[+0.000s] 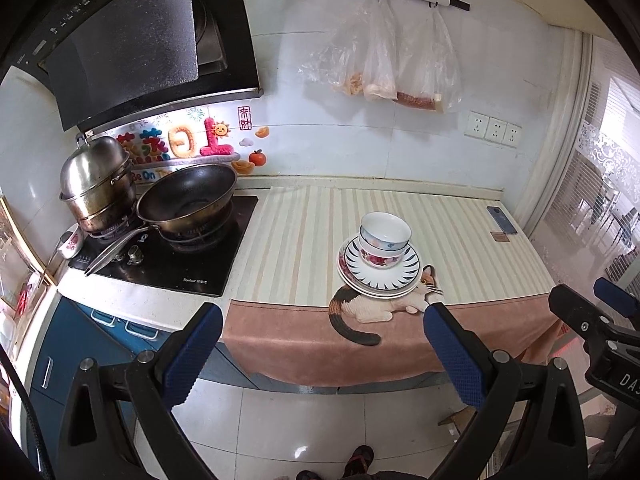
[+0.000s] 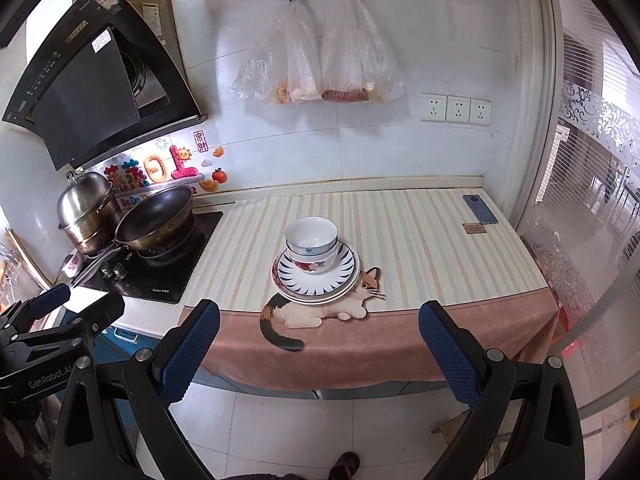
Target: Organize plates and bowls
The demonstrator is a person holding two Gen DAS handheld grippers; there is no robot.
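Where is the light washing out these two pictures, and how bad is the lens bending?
Left wrist view: the window at right is blown out, and the range hood bows with the fisheye. Right wrist view: the same window glares, the floor tile shows soft glare, and the counter edge curves. The stacked bowls stay sharp.
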